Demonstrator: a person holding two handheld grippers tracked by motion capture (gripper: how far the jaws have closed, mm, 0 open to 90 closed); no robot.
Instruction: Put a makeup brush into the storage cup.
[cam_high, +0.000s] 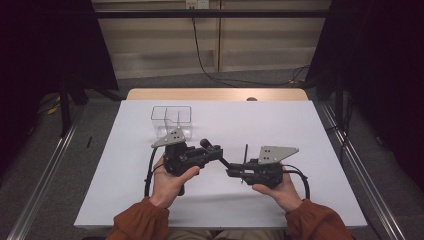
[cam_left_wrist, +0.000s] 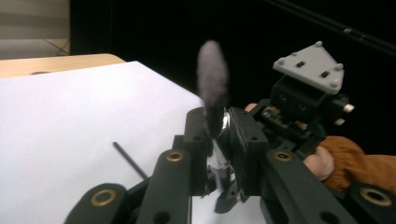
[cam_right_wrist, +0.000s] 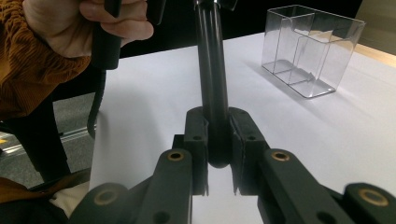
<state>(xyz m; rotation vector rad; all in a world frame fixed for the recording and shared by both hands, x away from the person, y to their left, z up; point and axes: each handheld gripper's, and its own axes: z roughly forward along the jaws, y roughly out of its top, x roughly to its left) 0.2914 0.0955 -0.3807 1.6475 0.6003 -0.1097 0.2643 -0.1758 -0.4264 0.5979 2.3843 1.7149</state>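
Note:
A makeup brush is held between both grippers above the white table (cam_high: 300, 125). Its fuzzy grey head (cam_left_wrist: 212, 79) and silver ferrule stick up through my left gripper (cam_left_wrist: 218, 140), which is shut on the ferrule. Its black handle (cam_right_wrist: 212, 60) runs down into my right gripper (cam_right_wrist: 218, 140), shut on the handle's end. From above, the brush (cam_high: 222, 159) slants from the left gripper (cam_high: 212, 152) down to the right gripper (cam_high: 231, 171), near the table's front middle. A clear plastic organizer (cam_high: 171, 120) with several compartments stands upright behind the left gripper.
A thin black stick (cam_high: 245, 152) lies on the table just behind the right gripper, also seen as a thin stick (cam_left_wrist: 130, 161) beside my left jaws. The organizer (cam_right_wrist: 310, 49) holds nothing. Cables trail from both grippers. Bare wooden edge at the far side.

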